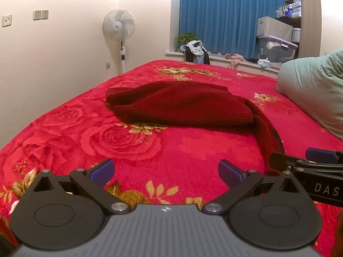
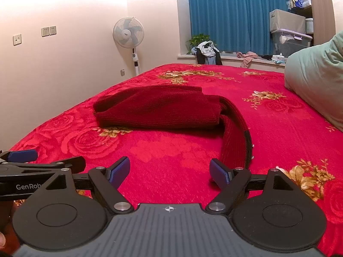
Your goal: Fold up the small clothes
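A dark red knitted garment (image 1: 182, 105) (image 2: 158, 107) lies folded in a thick bundle in the middle of the red floral bedspread (image 1: 128, 141). One long knitted strip (image 2: 235, 137) trails out of its right side toward me, and the strip's end lies just beside my right gripper's right finger (image 2: 220, 172). My left gripper (image 1: 166, 171) is open and low over the bedspread, short of the bundle, with nothing between its pads. My right gripper (image 2: 169, 171) is open too and holds nothing. The two grippers sit side by side, each showing at the edge of the other's view.
A pale green pillow or quilt (image 1: 315, 94) is heaped on the bed's right side. Beyond the bed are a standing fan (image 1: 119, 24), a windowsill with piled clothes (image 1: 195, 49) under a blue curtain, and storage boxes (image 1: 276, 47). The bed's left edge drops off toward the wall.
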